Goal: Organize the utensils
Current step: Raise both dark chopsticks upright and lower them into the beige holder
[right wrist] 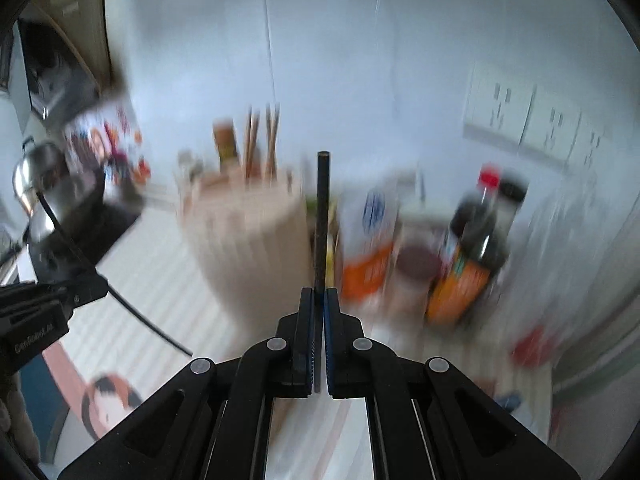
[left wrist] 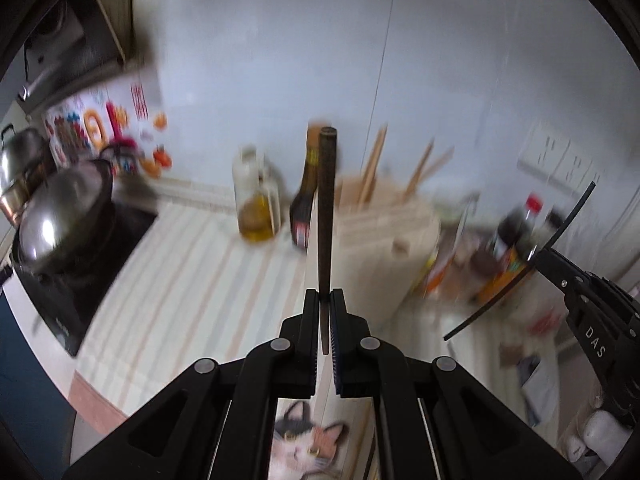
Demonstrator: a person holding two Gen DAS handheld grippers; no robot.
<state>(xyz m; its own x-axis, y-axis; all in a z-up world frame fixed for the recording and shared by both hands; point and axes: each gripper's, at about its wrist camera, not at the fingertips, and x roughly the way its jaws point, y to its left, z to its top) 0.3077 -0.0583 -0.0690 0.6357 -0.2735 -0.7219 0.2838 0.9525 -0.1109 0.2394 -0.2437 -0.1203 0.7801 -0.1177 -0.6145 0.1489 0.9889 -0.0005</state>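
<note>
**One chopstick in each gripper, above the striped surface**

Above the striped surface, the left gripper has its fingers closed tight on a dark brown chopstick that stands upright from them. The right gripper likewise pinches a black chopstick, also pointing up. Behind both stands a pale utensil holder with wooden chopsticks in it, between oil and sauce bottles. The background is blurred.

Bottles crowding utensil holder
</note>
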